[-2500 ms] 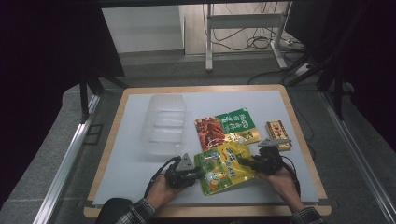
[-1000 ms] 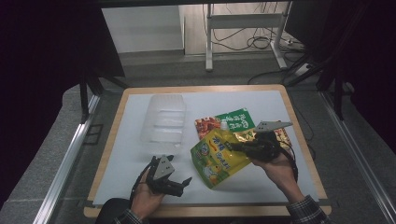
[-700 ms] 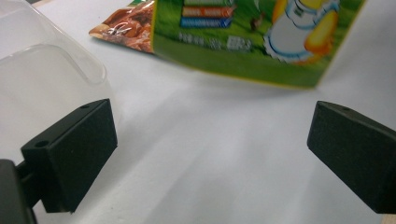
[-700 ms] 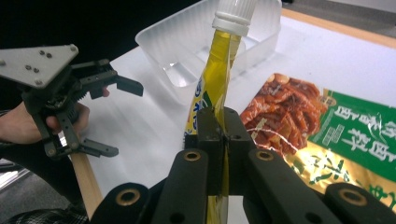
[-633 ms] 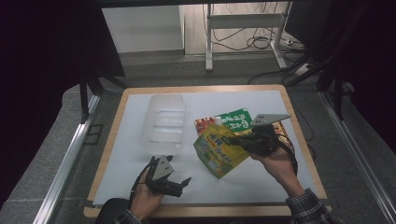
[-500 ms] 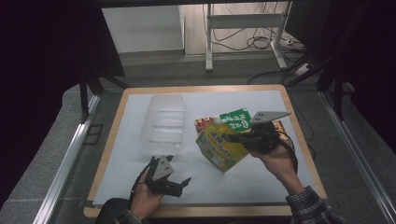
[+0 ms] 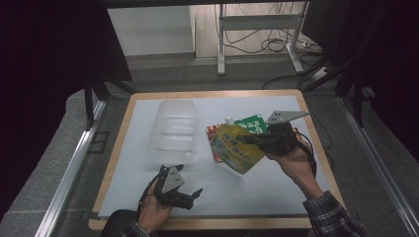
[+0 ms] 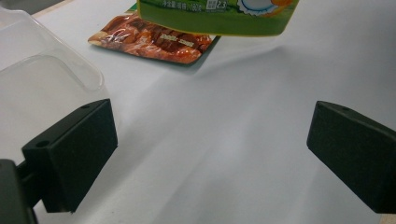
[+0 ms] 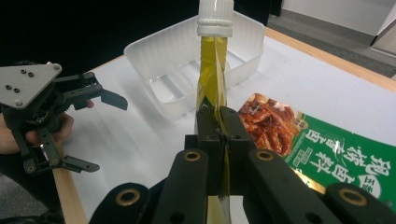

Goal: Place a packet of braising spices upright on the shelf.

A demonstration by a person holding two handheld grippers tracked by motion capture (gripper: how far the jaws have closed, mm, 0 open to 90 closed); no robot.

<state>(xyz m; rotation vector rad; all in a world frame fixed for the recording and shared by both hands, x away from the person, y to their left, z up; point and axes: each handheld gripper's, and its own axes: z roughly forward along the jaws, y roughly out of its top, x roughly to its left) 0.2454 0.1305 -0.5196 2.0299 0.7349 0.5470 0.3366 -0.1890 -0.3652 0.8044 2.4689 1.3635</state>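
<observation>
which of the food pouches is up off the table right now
The yellow spouted pouch, clamped in the right gripper; the red-and-green snack pack lies flat on the table.

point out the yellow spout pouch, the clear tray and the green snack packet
yellow spout pouch (image 7: pixel 236 150), high view, printed front
clear tray (image 7: pixel 160 143), high view, left wall
green snack packet (image 9: pixel 327 151), right gripper view, green printed face

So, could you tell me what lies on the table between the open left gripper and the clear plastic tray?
Nothing: in the high view, bare white tabletop separates the left gripper from the clear plastic tray.
</observation>
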